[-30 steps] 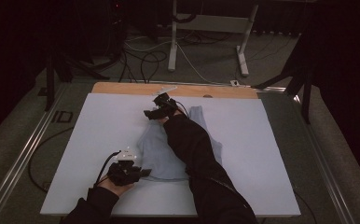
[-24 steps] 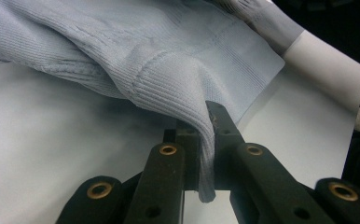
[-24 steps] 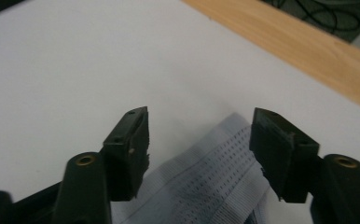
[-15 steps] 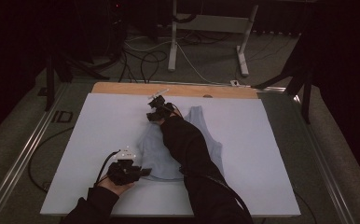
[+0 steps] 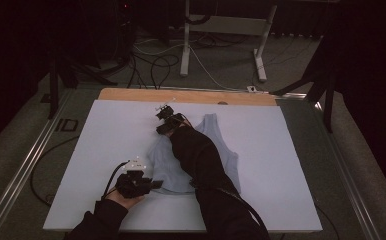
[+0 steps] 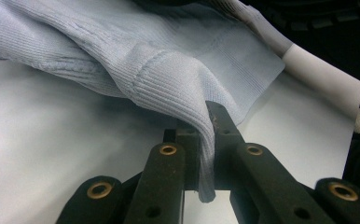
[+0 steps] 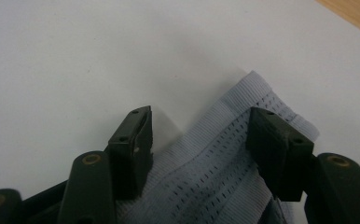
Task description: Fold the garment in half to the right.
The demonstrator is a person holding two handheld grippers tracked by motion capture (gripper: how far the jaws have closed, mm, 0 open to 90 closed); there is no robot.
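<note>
From the high view, a pale blue knit top [image 5: 216,150] lies spread on the white tabletop [image 5: 291,150], the left claw [image 5: 153,185] at its near hem, the right claw [image 5: 163,122] at a far strap.

In the left gripper view, the left claw [image 6: 206,135] is clenched on a ribbed fold of hem. The bite looks thin; a pull could slip it free.

In the right gripper view, the right claw [image 7: 199,140] stands released, jaws straddling the strap end [image 7: 262,98]. Closing now may pinch only an edge, or bunch the strap.
</note>
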